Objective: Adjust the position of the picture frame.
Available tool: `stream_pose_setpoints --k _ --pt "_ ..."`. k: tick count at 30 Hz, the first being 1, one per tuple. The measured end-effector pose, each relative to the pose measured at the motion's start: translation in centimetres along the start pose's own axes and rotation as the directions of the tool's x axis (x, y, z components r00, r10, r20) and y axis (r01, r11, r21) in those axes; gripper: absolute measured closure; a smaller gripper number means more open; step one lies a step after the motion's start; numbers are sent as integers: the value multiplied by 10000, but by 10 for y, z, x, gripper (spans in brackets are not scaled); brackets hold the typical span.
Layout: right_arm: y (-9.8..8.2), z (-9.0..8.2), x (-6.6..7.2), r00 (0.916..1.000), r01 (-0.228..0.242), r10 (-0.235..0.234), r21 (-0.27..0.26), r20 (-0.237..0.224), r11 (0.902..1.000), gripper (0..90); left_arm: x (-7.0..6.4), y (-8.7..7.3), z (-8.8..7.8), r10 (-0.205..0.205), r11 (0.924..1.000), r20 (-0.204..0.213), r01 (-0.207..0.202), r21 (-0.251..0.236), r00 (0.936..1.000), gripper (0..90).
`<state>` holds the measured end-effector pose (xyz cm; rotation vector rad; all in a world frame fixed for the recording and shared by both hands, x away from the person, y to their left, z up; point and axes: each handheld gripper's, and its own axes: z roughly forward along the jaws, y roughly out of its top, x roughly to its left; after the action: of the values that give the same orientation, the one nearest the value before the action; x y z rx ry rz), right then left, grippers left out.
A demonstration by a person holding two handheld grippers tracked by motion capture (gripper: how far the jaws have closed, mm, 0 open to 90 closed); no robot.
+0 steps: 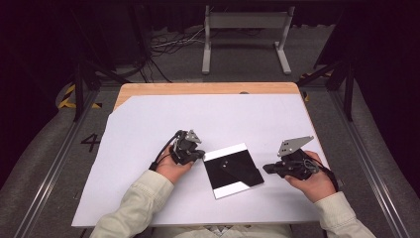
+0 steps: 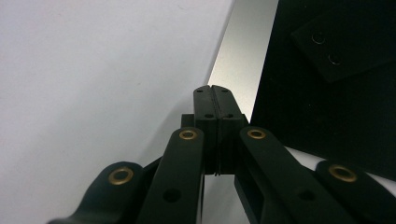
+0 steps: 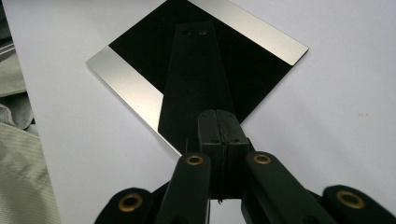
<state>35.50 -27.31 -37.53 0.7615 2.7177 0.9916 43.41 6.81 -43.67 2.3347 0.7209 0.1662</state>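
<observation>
High view: near edge, the person's forearms in pale sleeves entered from below. L gripper lay just beside the left edge of a black square plate with silvery strips on two sides; R gripper pointed at the plate's right corner. Both had jaws pressed together, nothing between them (left gripper view: tips near the silver strip; right gripper view: tips just at the plate's near corner). The plate rested flat on a white sheet covering the wooden table, near the front centre.

Judged step: approach, w/ both grippers closing in on the plate, no grip yet. Next move prob. calls for parting the jaws and getting a tip under a thin flat edge, which is hard on a smooth sheet.

A raised dark bar w/ two small holes lay across the plate; its purpose wasn't clear. Beyond the table, floor cables and a metal stand sat in dim light.
</observation>
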Motion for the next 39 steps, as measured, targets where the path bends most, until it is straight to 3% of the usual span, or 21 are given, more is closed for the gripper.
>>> stream_pose_setpoints --k 7,14,18,22,29,39 --pt "0 -2 4 10000 95 -95 29 24 10000 900 -2 21 19 53 9999 -113 -55 -161 9999 900" --pt "-11 -8 3 9996 -209 207 66 216 9998 900 1 35 30 81 9996 -37 -82 -262 10000 900" --pt "-16 -12 5 9988 -349 347 45 336 9994 900 2 43 40 168 9998 -305 -171 -103 9994 900" --pt "-20 -18 5 9981 -452 453 -31 424 9990 900 6 44 43 -9 9995 -36 8 -325 10000 900" --pt "-18 -15 5 9984 -411 411 17 384 9992 900 3 42 41 44 9986 -125 -51 -533 9999 900" --pt "-15 -16 0 9978 -430 431 -24 498 9991 900 -4 32 10 336 9940 -64 -341 -1043 9994 900"
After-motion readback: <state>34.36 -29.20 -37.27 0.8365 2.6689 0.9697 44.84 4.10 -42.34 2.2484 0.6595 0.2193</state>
